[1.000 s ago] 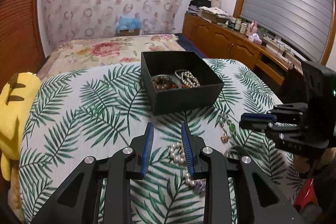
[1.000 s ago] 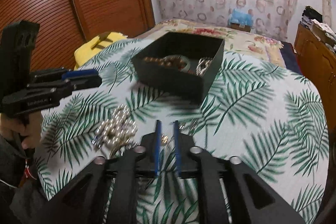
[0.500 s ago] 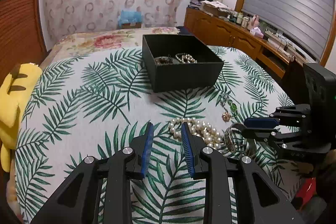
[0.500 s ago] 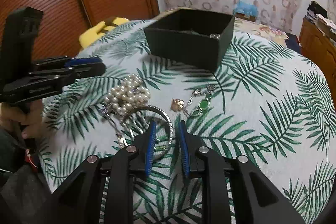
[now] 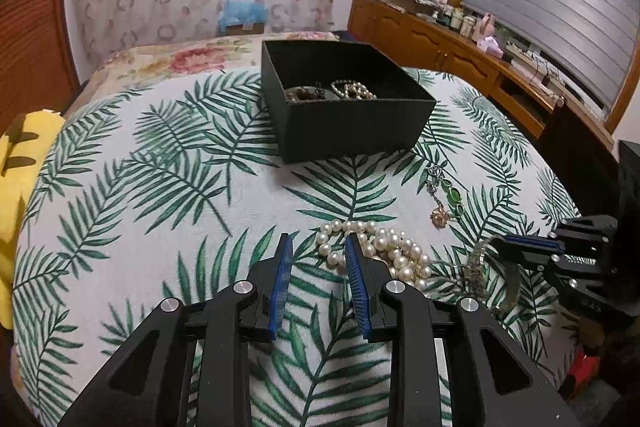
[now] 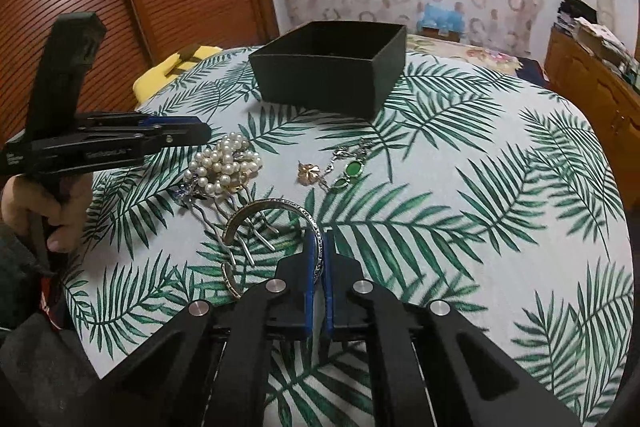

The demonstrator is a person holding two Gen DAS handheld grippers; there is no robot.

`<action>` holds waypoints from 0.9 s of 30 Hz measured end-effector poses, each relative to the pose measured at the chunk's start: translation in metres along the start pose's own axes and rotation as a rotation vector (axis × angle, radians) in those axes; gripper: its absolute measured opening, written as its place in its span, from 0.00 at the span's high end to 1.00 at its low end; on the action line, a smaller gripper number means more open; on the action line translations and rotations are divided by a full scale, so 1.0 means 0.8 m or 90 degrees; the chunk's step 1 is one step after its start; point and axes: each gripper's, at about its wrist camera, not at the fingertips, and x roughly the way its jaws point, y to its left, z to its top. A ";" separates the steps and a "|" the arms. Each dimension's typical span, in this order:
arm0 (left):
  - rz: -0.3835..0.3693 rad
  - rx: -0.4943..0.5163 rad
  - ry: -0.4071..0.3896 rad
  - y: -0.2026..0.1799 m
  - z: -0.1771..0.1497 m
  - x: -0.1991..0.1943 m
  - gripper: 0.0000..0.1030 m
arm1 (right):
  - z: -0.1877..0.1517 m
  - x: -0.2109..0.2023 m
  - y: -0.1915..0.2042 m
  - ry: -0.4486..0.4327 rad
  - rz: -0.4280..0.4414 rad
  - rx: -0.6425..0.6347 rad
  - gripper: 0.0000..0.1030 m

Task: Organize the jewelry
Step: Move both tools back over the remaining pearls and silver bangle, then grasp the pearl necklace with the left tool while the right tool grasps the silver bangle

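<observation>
My right claw [image 6: 317, 247] has just closed narrow on the silver bangle [image 6: 272, 207] near the counter's front edge; the bangle is ready for the black box [image 6: 328, 67]. My left claw [image 5: 316, 255] stays wide, empty.

1. The contents of the open black square cardboard box [image 6: 329, 66] are hidden by its near wall in the right wrist view.
2. Beside that box, the yellow plush cushion [image 5: 18, 187] is cut off by the picture's edge.
3. Nearer than the box, part of the engraved silver metal bangle [image 6: 276, 213] is covered by the right gripper [image 6: 318, 259], whose blue pads are clamped on it.
</observation>
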 end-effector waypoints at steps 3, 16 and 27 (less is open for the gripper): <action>0.013 -0.001 0.014 0.001 0.001 0.011 0.75 | -0.004 -0.002 0.000 -0.004 -0.005 -0.001 0.95; 0.060 0.045 0.039 -0.015 0.012 0.030 0.80 | -0.012 -0.004 0.000 -0.017 0.003 0.002 0.95; 0.055 0.032 -0.037 -0.020 0.017 -0.019 0.94 | -0.012 -0.004 -0.001 -0.016 0.002 0.003 0.95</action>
